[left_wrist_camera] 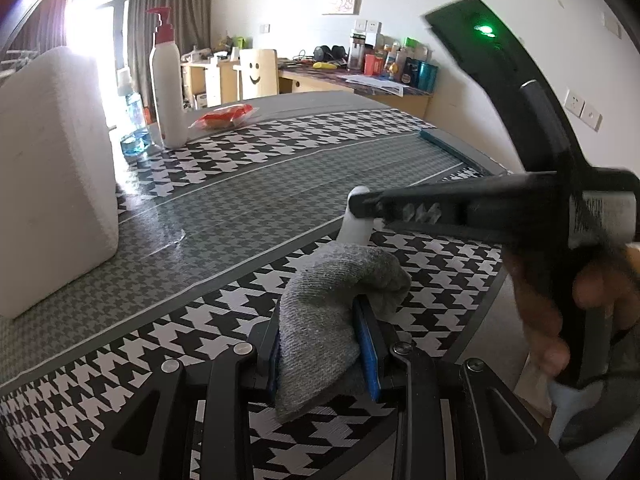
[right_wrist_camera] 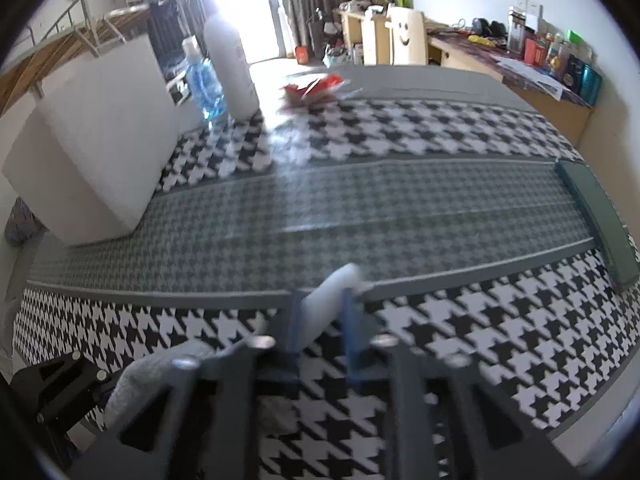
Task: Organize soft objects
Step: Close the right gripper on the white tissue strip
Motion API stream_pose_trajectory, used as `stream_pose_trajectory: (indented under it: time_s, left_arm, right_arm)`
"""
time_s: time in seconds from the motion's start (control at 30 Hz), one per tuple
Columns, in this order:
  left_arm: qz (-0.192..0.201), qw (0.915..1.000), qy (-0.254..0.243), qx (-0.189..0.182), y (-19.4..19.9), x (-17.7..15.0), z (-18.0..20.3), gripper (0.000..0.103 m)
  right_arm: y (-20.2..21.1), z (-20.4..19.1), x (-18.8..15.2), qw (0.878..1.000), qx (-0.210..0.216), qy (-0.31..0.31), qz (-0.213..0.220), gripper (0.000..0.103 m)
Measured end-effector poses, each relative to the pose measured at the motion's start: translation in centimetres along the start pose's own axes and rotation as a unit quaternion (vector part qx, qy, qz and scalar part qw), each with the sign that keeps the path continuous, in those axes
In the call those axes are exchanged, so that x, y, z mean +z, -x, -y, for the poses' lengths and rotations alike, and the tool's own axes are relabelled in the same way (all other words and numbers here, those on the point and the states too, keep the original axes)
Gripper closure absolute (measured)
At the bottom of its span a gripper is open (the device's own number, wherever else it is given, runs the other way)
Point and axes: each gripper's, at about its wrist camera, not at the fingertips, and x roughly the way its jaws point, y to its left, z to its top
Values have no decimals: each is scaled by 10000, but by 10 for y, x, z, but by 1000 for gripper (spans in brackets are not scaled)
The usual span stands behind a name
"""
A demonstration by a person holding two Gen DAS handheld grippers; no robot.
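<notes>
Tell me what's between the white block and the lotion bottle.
A blue bottle stands between the white block and the lotion bottle, close beside the lotion bottle. Both wrist views show it.

1. Your grey knitted sock [left_wrist_camera: 328, 320] is a soft, crumpled bundle, folded over itself, lying on the houndstooth cloth at six o'clock in the left wrist view.
2. Its white end [left_wrist_camera: 354, 228] sticks up towards twelve o'clock; in the right wrist view it tilts towards one o'clock.
</notes>
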Motion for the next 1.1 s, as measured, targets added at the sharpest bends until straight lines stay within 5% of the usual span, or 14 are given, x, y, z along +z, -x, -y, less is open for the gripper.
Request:
stream_pose_trajectory:
  time_s: [0.23,0.5,0.83,0.97,1.1]
  left_arm:
    - [41,9999,89,74,7,-1,-1,70]
    - [150,9994,228,213,18,-1,-8,71]
    - [226,9992,252,228,20,2,-7,80]
    - [210,9992,263,229,20,2,-8,80]
    - [148,9992,268,262,17,3,-9,79]
  right_arm:
    - [20,12,3,9990,212,-53,380,95]
    - [55,27,8,9964,-97,-21,837,95]
    - [61,21,2,9972,-8,356,651,94]
    - [45,22,0,9983,-20,336,483,86]
    - [37,24,-5,9988,2,297,379,50]
